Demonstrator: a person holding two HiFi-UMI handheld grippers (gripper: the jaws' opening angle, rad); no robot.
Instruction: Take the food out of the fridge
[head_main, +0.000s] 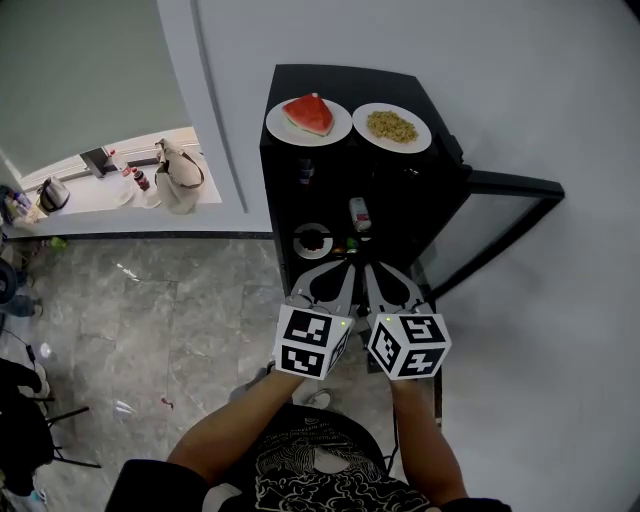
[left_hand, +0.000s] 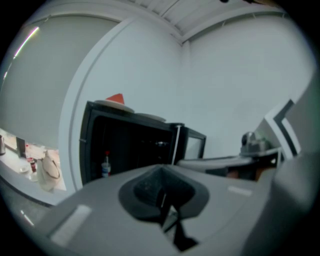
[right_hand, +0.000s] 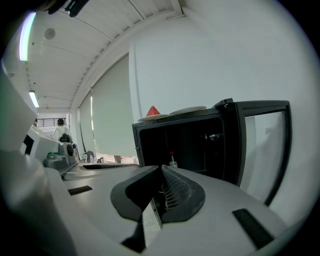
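The black fridge stands open, its door swung out to the right. On its top sit a plate with a watermelon slice and a plate of yellowish food. Inside I see a bottle and a small plate with dark food. Both grippers hover side by side in front of the fridge's lower part, touching nothing. The left gripper is shut and empty. The right gripper is shut too, with nothing between its pads. A red-capped bottle shows beyond the right gripper's tips.
A window ledge at the left carries a beige bag, small bottles and a kettle. Marble floor lies left of the fridge. The white wall runs behind and to the right of the open door.
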